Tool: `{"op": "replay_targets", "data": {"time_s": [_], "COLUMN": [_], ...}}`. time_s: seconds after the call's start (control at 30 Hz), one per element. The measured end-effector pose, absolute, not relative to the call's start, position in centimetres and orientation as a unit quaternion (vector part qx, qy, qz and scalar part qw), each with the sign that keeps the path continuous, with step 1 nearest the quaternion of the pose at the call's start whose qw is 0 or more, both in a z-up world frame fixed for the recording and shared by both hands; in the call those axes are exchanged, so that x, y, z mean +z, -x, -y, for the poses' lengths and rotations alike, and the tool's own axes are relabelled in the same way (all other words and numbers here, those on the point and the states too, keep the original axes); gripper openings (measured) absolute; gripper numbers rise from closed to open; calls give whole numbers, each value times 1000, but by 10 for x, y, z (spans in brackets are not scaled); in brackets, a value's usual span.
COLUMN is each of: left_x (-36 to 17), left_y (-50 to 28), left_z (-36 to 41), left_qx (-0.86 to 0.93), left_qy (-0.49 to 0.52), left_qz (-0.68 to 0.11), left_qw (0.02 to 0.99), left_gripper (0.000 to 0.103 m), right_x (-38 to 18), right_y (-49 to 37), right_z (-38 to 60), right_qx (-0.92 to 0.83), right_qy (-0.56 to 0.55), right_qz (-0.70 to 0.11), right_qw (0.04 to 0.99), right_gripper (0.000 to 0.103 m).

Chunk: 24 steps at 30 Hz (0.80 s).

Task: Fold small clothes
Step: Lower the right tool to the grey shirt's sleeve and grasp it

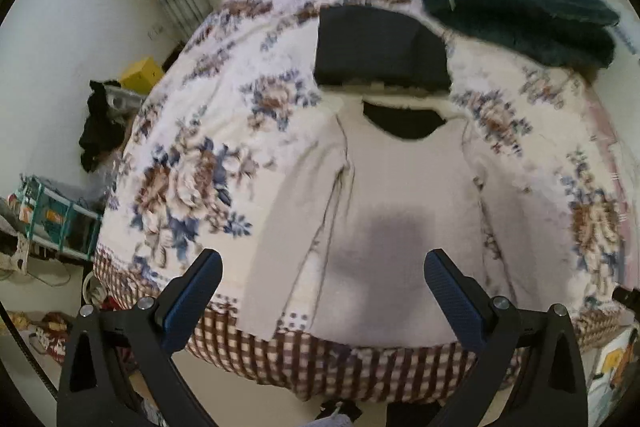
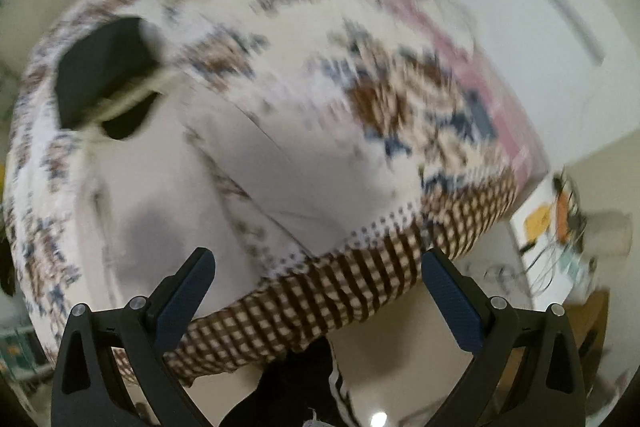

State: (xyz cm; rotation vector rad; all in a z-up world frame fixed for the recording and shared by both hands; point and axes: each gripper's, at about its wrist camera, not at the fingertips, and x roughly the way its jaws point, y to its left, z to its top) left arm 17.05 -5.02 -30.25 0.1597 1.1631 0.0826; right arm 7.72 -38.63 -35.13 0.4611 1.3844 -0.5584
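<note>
Both jaws wide open, empty: left gripper (image 1: 323, 281), right gripper (image 2: 316, 279). White long-sleeved top (image 1: 400, 187) lies flat at the bed's (image 1: 192, 131) near edge, hem overhanging. Risks: pinching the floral bedspread (image 2: 400, 99) along with the hem; dragging the top off the edge.

Bed (image 1: 192, 155) with floral cover and checked border. Lying directly on it: 1 white long-sleeved top (image 1: 400, 187) spread flat at the near edge; 1 folded dark garment (image 1: 380, 47) just beyond its collar; 1 teal folded blanket (image 1: 520, 3) farther back, right.
</note>
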Motion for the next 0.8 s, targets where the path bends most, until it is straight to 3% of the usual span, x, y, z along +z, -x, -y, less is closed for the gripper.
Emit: {"op": "replay_targets", "data": {"time_s": [0.3, 0.43, 0.57, 0.67, 0.73, 0.8], "left_x": [-443, -485, -517, -528, -532, -534], "left_y": [-196, -202, -204, -205, -206, -206], "left_z": [92, 100, 100, 97, 92, 80], "left_qx": [65, 60, 55, 53, 55, 60], "left_qy": [-97, -105, -102, -96, -87, -74], "left_qz": [-608, -619, -635, -638, -638, -638], "left_qw": [785, 776, 763, 762, 763, 764], "left_gripper": [103, 103, 103, 103, 103, 103], "right_x": [-587, -648, -686, -692, -684, -674], "right_y": [-81, -69, -68, -71, -73, -76], "right_z": [469, 474, 477, 476, 474, 472], "right_qx": [-238, -243, -242, -248, -258, -270], "right_qy": [-324, -375, -416, -432, -432, -424], "right_qz": [-696, -705, -694, -670, -647, -630], "right_qw": [595, 551, 535, 551, 572, 592], "right_gripper": [103, 101, 90, 61, 17, 9]}}
